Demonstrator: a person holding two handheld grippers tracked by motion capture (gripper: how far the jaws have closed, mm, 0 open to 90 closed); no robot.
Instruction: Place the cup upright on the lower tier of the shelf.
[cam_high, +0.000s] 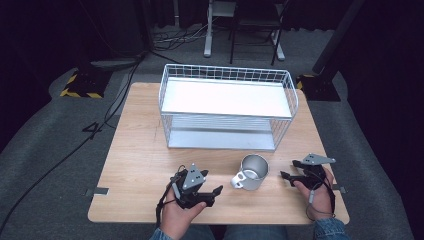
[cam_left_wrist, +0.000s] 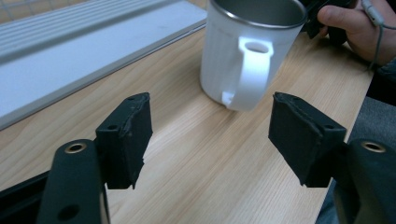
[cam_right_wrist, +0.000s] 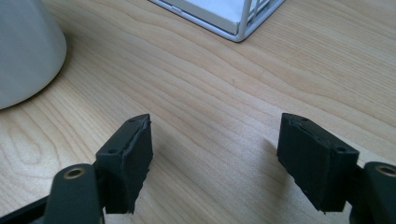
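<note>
A white metal mug stands upright on the wooden table, in front of the wire rack, with its handle turned to the left front. My left gripper lies just left of the mug, open and empty. In the left gripper view its jaws stand wide apart and point at the mug's handle, a short way off. My right gripper rests to the right of the mug, open with nothing in it. In the right gripper view the mug is at the far left.
A white wire rack with two flat shelves takes up the back half of the table; its front corner is close ahead of the right gripper. Bare wood lies around the mug. Cables and chair legs are on the floor beyond.
</note>
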